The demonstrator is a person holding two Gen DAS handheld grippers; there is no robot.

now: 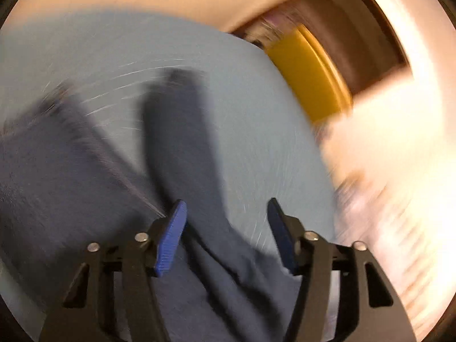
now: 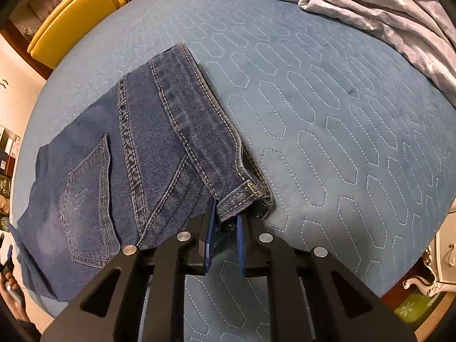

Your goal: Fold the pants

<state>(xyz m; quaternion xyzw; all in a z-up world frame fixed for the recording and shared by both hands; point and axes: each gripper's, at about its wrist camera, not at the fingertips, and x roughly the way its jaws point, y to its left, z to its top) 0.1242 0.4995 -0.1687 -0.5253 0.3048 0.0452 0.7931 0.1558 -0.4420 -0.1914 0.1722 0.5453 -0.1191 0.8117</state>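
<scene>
Right tool (image 2: 225,228) clamped on jeans (image 2: 136,154)

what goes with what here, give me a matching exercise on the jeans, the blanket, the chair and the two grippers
Things:
1. jeans
2. yellow chair
3. star-print blanket
4. right gripper
5. left gripper

States or places:
a. bunched at the far right of the bed
b. jaws apart, nothing pinched
c. beside the bed, off its far left edge
d. lying folded on the blue quilted bed cover
e. shut on the waistband end of the denim

Pairs: 1-d, 2-c, 3-a, 4-e, 5-b
</scene>
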